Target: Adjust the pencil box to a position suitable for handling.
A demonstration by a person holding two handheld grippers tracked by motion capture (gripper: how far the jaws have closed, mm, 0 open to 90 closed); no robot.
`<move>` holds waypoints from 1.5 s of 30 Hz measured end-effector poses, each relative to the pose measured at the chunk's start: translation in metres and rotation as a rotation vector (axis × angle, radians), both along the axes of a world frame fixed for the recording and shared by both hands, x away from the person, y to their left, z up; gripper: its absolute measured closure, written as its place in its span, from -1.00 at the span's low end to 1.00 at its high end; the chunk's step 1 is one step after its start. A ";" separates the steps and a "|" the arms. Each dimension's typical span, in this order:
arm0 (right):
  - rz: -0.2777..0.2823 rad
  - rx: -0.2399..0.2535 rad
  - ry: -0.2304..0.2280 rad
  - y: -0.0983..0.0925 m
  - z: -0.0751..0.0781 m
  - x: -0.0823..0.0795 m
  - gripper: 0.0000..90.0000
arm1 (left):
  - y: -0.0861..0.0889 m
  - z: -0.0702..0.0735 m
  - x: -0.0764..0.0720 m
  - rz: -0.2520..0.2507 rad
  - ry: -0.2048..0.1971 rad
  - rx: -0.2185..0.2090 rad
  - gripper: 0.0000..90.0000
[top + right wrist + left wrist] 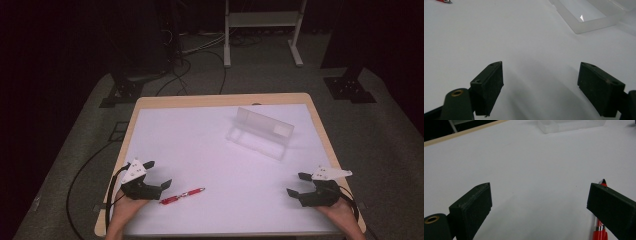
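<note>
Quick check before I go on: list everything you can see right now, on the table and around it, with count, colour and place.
pen: 1, red with a dark tip, near edge of the table, just right of the left gripper, lying flat.
plastic case: 1, clear, far right part of the table, lid open and standing up.
table: 1, white top with a light wood rim, centre of the high view.
frame legs: 1 set, white, on the floor beyond the table.
cables: several, black, on the grey floor behind and left of the table.
left gripper: 1, black with a grey plate, near left corner, jaws open, nothing between them.
right gripper: 1, black with a grey plate, near right corner, jaws open, nothing between them.
</note>
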State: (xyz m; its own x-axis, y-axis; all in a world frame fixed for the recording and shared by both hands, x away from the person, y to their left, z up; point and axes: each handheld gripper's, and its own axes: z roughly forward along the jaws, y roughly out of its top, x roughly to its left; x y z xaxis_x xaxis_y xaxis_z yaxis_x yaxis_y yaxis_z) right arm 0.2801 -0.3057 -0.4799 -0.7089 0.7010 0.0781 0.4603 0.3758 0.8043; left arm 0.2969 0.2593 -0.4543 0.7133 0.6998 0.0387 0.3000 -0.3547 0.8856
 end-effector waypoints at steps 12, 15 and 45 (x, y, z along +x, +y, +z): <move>0.024 0.009 -0.020 0.007 0.019 0.010 -0.55 | -0.001 0.001 -0.001 -0.025 -0.007 0.001 -0.88; 0.033 0.005 -0.023 0.011 0.025 0.016 -0.54 | -0.002 0.000 -0.002 -0.030 -0.005 0.001 -0.88; 0.106 -0.078 -0.033 0.053 0.077 0.087 -0.46 | 0.002 0.002 -0.001 -0.026 -0.009 0.003 -0.88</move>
State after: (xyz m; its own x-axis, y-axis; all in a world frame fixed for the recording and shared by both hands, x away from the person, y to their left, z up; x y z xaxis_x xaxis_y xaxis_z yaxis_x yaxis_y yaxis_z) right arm 0.3670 -0.2525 -0.4029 -0.7807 0.6250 0.0018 0.3884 0.4828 0.7849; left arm 0.2955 0.2615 -0.4521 0.7310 0.6808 0.0470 0.2828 -0.3648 0.8871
